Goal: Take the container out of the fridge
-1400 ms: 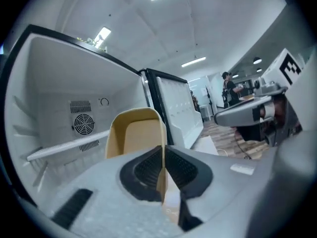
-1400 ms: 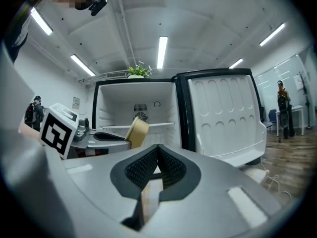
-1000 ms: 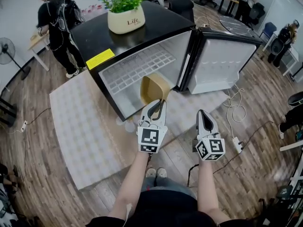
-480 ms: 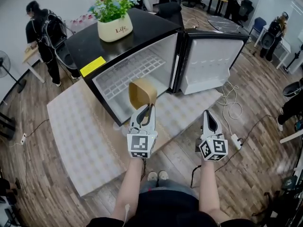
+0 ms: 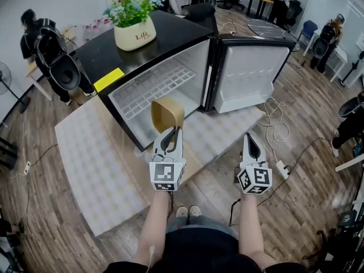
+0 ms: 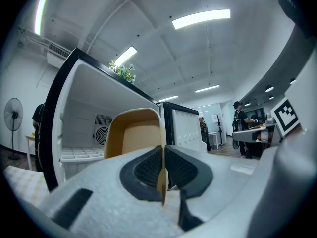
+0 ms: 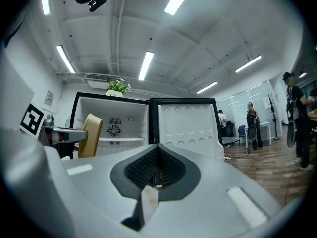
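A tan, open-topped container (image 5: 166, 114) (image 6: 133, 135) (image 7: 91, 135) hangs in front of the open black mini fridge (image 5: 153, 67) (image 6: 74, 133) (image 7: 116, 125), outside its white cavity. My left gripper (image 5: 172, 132) (image 6: 163, 175) is shut on the container's thin wall, which runs straight between the jaws. My right gripper (image 5: 248, 139) (image 7: 156, 172) is shut with nothing in it, to the right of the left one and level with the fridge door (image 5: 250, 73) (image 7: 185, 128).
A potted plant (image 5: 133, 21) stands on top of the fridge. A pale mat (image 5: 96, 158) lies on the wooden floor before it. White cables (image 5: 278, 132) trail at the right. People stand at the far left (image 5: 48, 44) and far right (image 5: 329, 38).
The left gripper has drawn the container back out of the fridge cavity, toward me; the fridge now sits further from both grippers.
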A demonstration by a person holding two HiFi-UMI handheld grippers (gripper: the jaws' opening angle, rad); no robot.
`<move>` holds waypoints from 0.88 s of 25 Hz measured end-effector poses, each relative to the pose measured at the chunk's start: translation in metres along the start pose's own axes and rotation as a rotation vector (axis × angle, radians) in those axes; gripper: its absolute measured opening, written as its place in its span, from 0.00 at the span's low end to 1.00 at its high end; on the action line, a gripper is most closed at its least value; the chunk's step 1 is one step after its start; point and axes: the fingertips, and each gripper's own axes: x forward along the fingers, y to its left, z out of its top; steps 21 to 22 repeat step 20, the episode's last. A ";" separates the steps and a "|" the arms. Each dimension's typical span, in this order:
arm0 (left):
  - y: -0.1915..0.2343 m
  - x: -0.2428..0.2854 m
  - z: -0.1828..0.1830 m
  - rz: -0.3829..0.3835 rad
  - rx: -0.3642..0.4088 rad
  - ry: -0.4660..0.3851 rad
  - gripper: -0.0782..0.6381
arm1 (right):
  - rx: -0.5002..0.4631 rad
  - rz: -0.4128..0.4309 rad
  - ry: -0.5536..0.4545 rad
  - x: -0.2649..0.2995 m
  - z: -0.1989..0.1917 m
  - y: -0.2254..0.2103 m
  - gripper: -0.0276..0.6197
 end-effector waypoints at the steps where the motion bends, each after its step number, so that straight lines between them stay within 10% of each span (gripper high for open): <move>1: 0.000 0.000 0.000 0.001 0.000 0.003 0.14 | 0.000 0.004 0.001 0.000 0.000 0.001 0.05; 22: -0.009 -0.003 -0.001 0.000 -0.002 0.014 0.14 | 0.010 0.025 0.012 -0.001 -0.004 -0.001 0.05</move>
